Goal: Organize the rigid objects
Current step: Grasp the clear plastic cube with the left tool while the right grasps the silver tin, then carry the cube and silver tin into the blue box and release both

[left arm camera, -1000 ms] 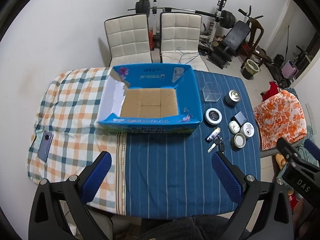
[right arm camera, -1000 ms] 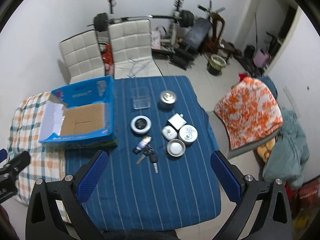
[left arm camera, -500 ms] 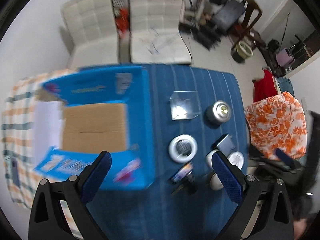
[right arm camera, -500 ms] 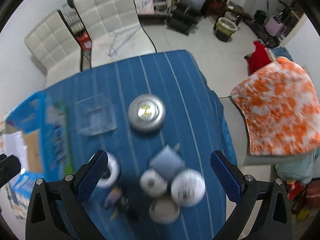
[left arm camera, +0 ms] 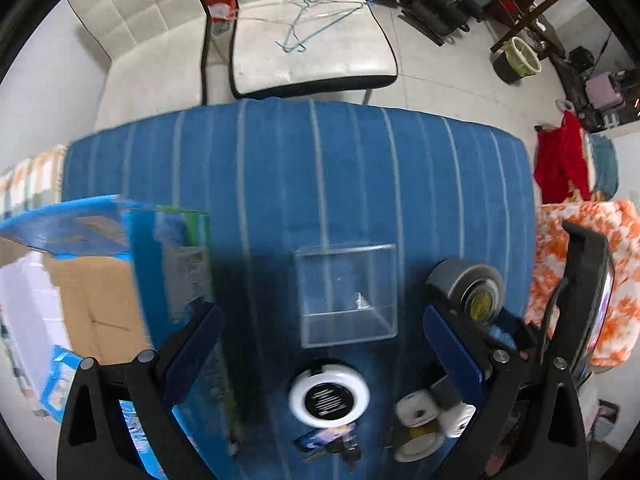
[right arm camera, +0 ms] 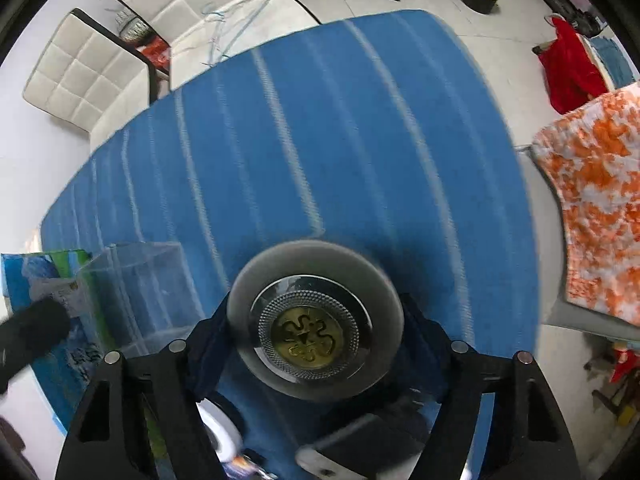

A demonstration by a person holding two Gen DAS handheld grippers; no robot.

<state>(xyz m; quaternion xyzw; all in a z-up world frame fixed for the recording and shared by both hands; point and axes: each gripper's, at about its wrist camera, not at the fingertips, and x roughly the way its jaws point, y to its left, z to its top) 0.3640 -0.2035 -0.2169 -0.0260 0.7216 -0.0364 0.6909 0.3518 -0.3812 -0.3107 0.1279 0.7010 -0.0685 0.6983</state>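
A clear plastic box (left arm camera: 347, 294) sits on the blue striped tablecloth (left arm camera: 320, 176). My left gripper (left arm camera: 320, 344) is open, its blue fingers on either side of the box, just short of it. A round silver tin with a gold emblem (right arm camera: 316, 328) lies between the blue fingers of my right gripper (right arm camera: 316, 344), which look closed against its sides; it also shows in the left wrist view (left arm camera: 468, 288). The open blue cardboard box (left arm camera: 80, 280) stands at the left. The clear box also shows in the right wrist view (right arm camera: 136, 292).
A white ring-shaped disc (left arm camera: 329, 394), small white tins (left arm camera: 420, 412) and keys (left arm camera: 332, 444) lie close below the left gripper. White chairs (left arm camera: 304, 40) stand beyond the table's far edge. An orange patterned cloth (right arm camera: 600, 200) lies to the right.
Both grippers have moved forward and down towards the table. The left now frames the clear box; the right has come around the silver tin.
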